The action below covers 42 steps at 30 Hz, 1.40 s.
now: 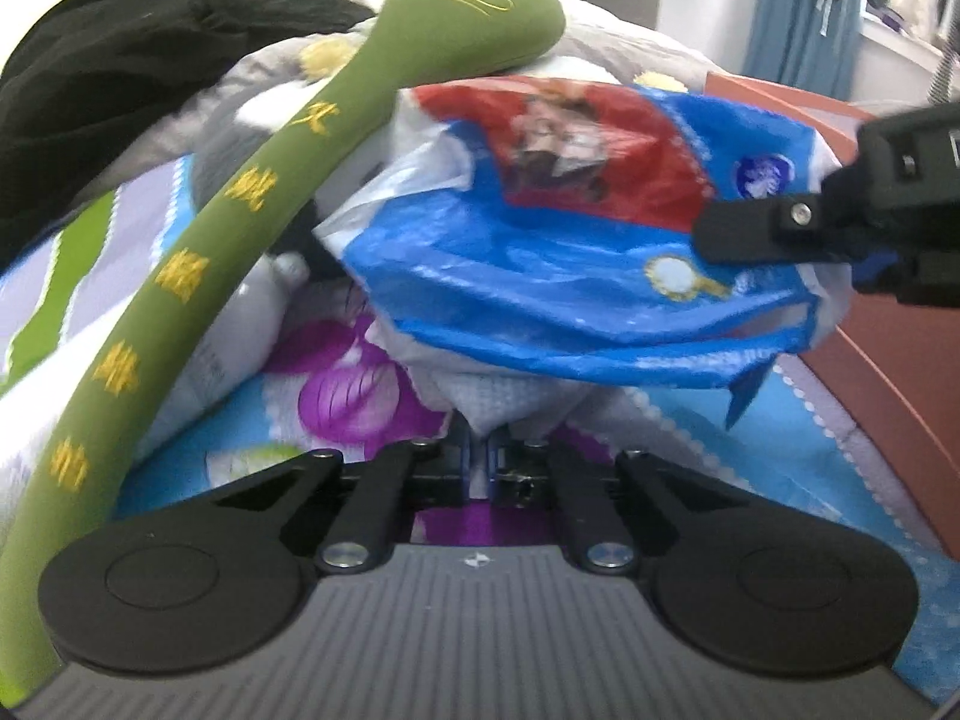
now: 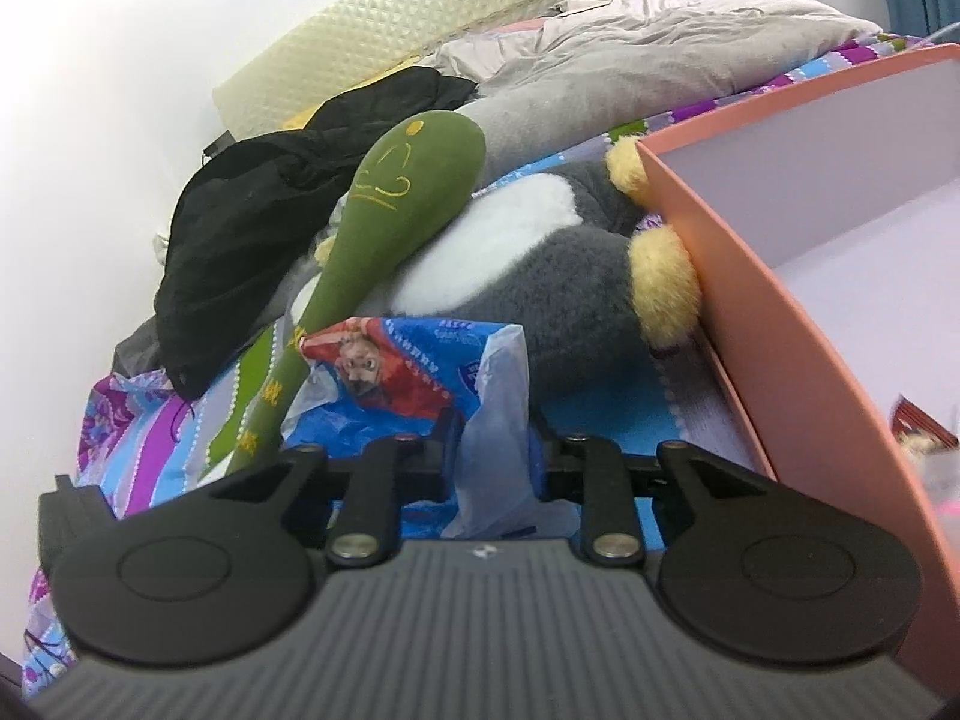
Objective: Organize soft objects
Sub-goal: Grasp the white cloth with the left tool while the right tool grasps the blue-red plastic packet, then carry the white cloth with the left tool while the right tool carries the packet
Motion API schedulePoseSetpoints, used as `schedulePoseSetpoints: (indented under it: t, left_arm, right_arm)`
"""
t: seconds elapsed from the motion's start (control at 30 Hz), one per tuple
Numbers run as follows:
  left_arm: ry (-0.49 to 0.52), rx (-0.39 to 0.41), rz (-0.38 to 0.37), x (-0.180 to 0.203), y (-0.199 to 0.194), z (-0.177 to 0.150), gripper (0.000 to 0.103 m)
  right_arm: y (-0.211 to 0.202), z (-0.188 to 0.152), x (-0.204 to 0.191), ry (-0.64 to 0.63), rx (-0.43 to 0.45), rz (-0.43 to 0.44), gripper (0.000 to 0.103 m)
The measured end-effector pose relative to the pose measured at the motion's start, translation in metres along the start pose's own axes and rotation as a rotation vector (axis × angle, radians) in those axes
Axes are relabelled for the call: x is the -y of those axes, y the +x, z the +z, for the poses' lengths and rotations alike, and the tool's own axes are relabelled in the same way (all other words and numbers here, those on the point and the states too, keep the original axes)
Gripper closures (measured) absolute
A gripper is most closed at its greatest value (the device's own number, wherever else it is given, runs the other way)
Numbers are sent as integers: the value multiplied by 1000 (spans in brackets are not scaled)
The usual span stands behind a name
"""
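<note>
A blue and red plastic pack (image 1: 570,228) with a cartoon picture hangs lifted over the bed. My left gripper (image 1: 478,462) is shut on its white lower edge, which is pinched between the blue pads. My right gripper (image 1: 780,246) reaches in from the right and holds the pack's right end. In the right wrist view the pack (image 2: 390,372) lies just ahead, and a translucent flap of it is clamped in my right gripper (image 2: 492,468). A long green plush (image 1: 240,210) leans beside the pack, and its head (image 2: 408,180) rests on a grey and white plush toy (image 2: 540,276).
A black garment (image 2: 240,228) is heaped behind the green plush. An open pink box (image 2: 780,312) with a pale inside stands at the right, against the grey toy. A crumpled grey blanket (image 2: 660,42) and a cream pillow (image 2: 390,30) lie further back on the patterned sheet (image 1: 360,396).
</note>
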<state>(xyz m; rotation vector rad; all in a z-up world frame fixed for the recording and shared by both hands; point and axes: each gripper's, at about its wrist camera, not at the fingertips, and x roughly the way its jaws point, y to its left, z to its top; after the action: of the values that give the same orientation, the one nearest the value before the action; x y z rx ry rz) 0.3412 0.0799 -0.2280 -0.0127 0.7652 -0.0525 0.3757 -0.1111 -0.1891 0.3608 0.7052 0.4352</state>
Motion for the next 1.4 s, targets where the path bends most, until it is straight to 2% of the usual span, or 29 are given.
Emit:
schedulePoseSetpoints:
  t: [0.53, 1.0, 1.4]
  left_arm:
    - [-266, -56, 26, -6, -83, -61, 98]
    - [-352, -78, 62, -1, -161, -112, 98]
    - [-357, -82, 41, 15, -198, -118, 98]
  right_arm:
    - [-75, -22, -14, -81, 19, -72, 78]
    - [-126, -54, -12, -123, 7, -161, 79]
    - [-154, -101, -6, -200, -45, -224, 79]
